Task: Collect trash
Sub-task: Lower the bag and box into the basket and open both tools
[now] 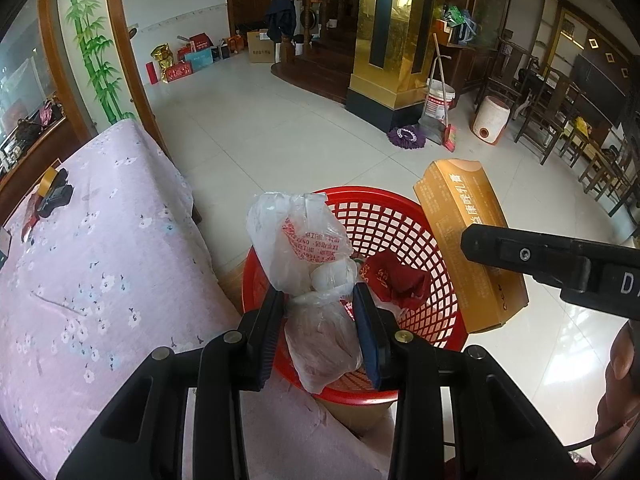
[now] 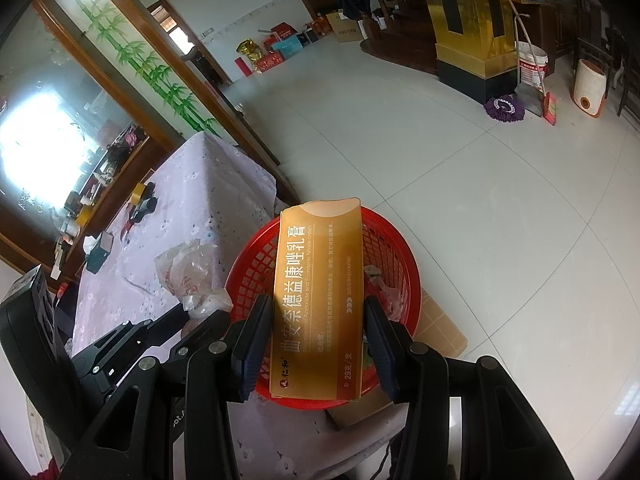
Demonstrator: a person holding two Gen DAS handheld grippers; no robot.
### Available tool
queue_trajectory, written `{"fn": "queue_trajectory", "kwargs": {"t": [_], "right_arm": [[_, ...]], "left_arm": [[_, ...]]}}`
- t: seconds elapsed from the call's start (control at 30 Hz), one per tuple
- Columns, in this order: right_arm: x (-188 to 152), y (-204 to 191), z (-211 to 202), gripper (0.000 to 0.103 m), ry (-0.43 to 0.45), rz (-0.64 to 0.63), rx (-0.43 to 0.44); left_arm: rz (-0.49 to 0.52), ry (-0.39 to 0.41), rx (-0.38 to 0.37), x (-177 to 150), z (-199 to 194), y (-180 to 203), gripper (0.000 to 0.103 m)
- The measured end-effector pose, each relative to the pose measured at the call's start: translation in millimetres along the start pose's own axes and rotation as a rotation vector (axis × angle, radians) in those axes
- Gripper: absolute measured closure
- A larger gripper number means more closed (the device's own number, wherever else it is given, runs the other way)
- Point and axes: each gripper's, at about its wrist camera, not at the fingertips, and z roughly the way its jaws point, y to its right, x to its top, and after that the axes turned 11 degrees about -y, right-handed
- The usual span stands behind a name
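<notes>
Now both pieces of trash hang over the round red plastic lattice basket (image 1: 400, 232), which sits at the edge of the table under a pink flowered cloth (image 1: 100, 248). The left gripper (image 1: 320, 320) is closed partway on a crumpled clear plastic bag with red print (image 1: 304, 248), its pads squeezing the bag's knotted waist. The right gripper (image 2: 320, 344) is clamped across the width of a long gold cardboard ointment box (image 2: 320, 280), held lengthwise above the basket's mouth.

The likely trouble is at release. The box is long against the opening, so dropped flat it may bridge the rim or tip out onto the tiled floor (image 1: 280, 120). The limp bag could cling to a pad, or snag the lattice and drape outside.
</notes>
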Motion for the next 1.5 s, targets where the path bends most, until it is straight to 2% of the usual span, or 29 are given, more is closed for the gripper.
{"fn": "queue_trajectory", "kwargs": {"t": [1.5], "right_arm": [[11.8,7.0,18.5,0.052,-0.041,0.014,-0.003]], "left_arm": [[0.011,-0.033,0.005,2.5,24.1,4.5,0.069]]}}
